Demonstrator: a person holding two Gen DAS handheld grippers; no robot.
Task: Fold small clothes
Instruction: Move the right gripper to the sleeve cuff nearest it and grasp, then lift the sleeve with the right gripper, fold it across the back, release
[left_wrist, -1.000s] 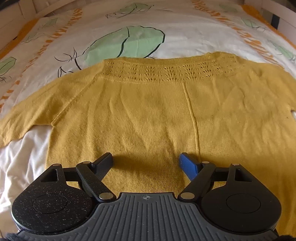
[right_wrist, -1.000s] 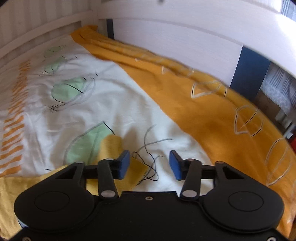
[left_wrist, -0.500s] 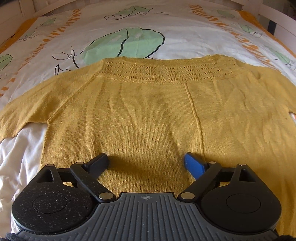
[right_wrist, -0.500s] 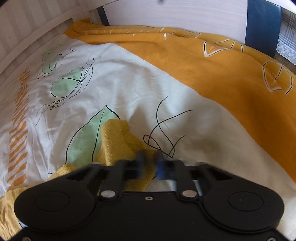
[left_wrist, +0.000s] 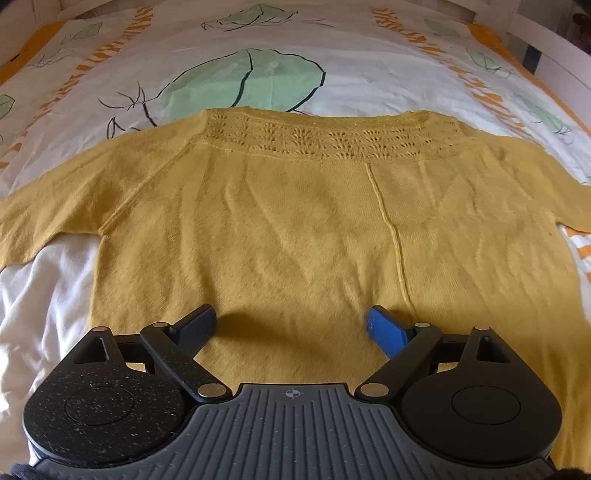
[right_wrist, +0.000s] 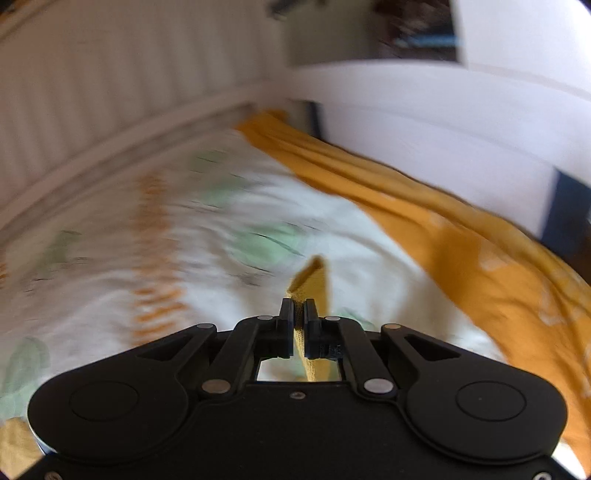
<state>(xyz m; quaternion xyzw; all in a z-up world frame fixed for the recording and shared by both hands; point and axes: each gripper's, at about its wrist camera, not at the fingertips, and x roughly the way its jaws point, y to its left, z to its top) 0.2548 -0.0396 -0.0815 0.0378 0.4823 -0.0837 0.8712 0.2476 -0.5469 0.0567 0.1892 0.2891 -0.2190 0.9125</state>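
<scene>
A small yellow knitted sweater (left_wrist: 295, 229) lies flat on the bed, lace-patterned neck band at the far side, sleeves spread left and right. My left gripper (left_wrist: 291, 325) is open, hovering over the sweater's near hem, one finger black and one blue. In the right wrist view my right gripper (right_wrist: 299, 319) is shut on a strip of the yellow sweater's sleeve end (right_wrist: 314, 280), which sticks up between the fingers above the bed. That view is motion-blurred.
The bed is covered by a white duvet (left_wrist: 258, 44) printed with green leaves and orange stripes, with an orange border (right_wrist: 461, 251) along the right side. A white bed frame (right_wrist: 443, 122) and slatted wall lie beyond.
My right gripper closed on the sleeve end and lifted it off the bed, swinging the view. My left gripper drew back slightly and opened a little wider over the hem.
</scene>
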